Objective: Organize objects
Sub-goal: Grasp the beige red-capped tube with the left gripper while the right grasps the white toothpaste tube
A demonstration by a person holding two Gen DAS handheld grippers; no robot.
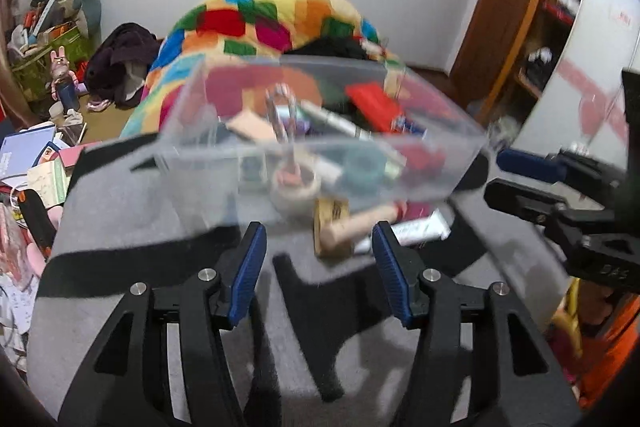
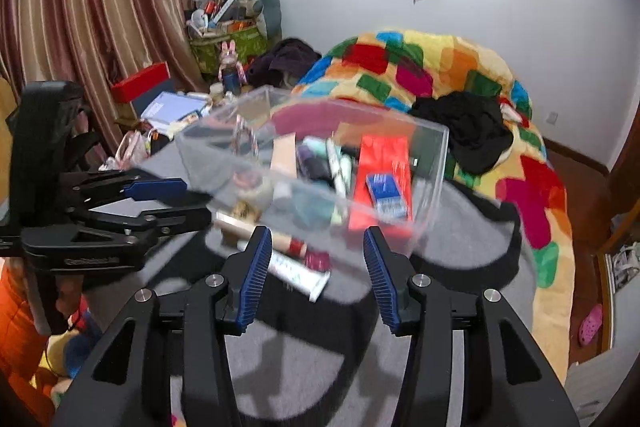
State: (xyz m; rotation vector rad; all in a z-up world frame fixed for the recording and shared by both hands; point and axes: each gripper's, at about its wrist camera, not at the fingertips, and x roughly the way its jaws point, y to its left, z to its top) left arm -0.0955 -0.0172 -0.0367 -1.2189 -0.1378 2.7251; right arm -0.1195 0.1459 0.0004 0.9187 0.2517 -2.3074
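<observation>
- The left gripper (image 1: 318, 269) is released: its blue ribbed pads (image 1: 249, 273) stand apart with only grey cloth showing between them.
- The right gripper (image 2: 314, 277) is likewise released, its jaws parted and holding nothing.
- A clear, rectangular plastic bin (image 2: 432, 163) sits on the grey-and-black cloth-covered surface (image 1: 132, 215) just beyond both grippers, blurred in both views.
- Inside the bin lie a flat red packet (image 2: 386, 163), a small blue box (image 2: 386, 193), several tubes and a teal ring-shaped roll (image 1: 362, 169).
- At the bin's near side, outside its wall or under it, lie a pale wooden-handled piece (image 1: 356, 225) and a white tube (image 2: 298, 273); the blur hides exactly how they sit.
- Far behind lies a heaped patchwork blanket in bright colours (image 2: 432, 63).
</observation>
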